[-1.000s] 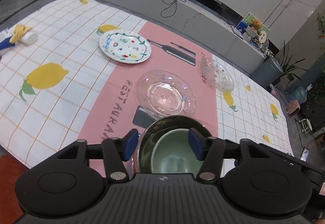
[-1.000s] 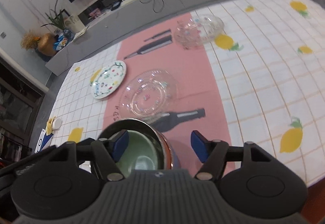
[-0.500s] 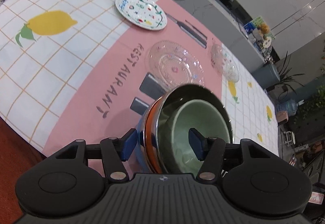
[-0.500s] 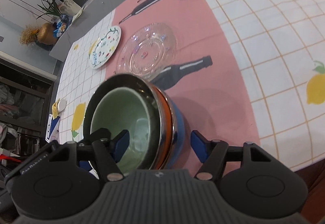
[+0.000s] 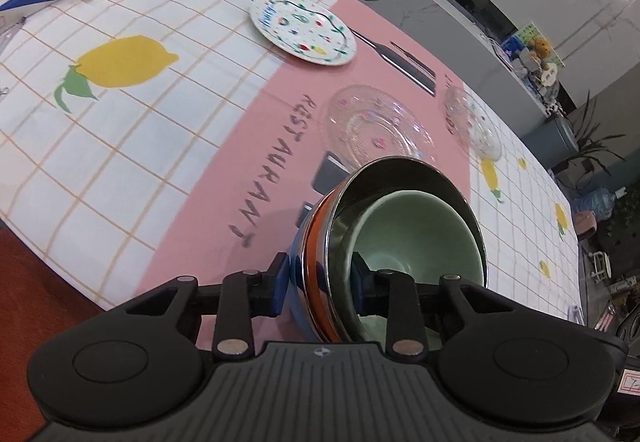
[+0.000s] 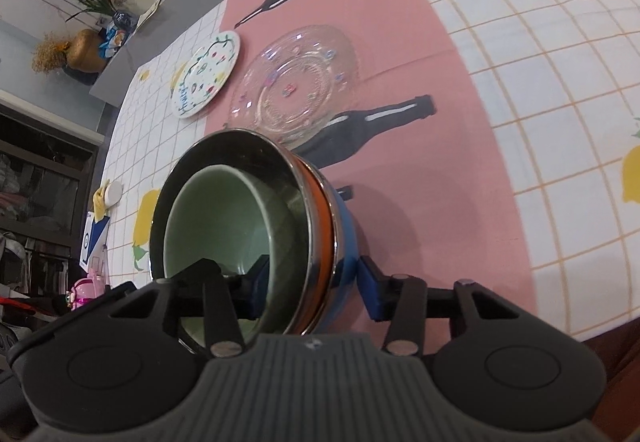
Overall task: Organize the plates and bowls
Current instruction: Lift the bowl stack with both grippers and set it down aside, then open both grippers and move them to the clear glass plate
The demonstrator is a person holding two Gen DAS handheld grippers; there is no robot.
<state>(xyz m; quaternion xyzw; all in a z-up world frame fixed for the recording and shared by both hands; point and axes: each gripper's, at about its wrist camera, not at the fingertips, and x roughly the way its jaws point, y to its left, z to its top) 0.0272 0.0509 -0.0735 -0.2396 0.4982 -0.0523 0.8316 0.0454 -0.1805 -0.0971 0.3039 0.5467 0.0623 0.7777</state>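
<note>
Left gripper [image 5: 318, 284] pinches the near wall of a nested stack of bowls [image 5: 394, 226]: pale green ceramic bowl inside a steel bowl with orange and blue shells. One pad sits outside, one inside. Right gripper [image 6: 314, 284] straddles the opposite wall likewise; its outer pad seems not quite touching, so its hold is unclear. Two grips presumably steady the tilted stack at lower centre. Beyond, mid-frame, lies a clear glass plate [image 5: 376, 125]; a white patterned plate [image 5: 302, 31] sits upper centre.

- My left gripper [image 5: 318, 284] has black arms, blue pads and silver screws.
- My right gripper [image 6: 314, 288] looks the same, with a grey ribbed body.
</note>
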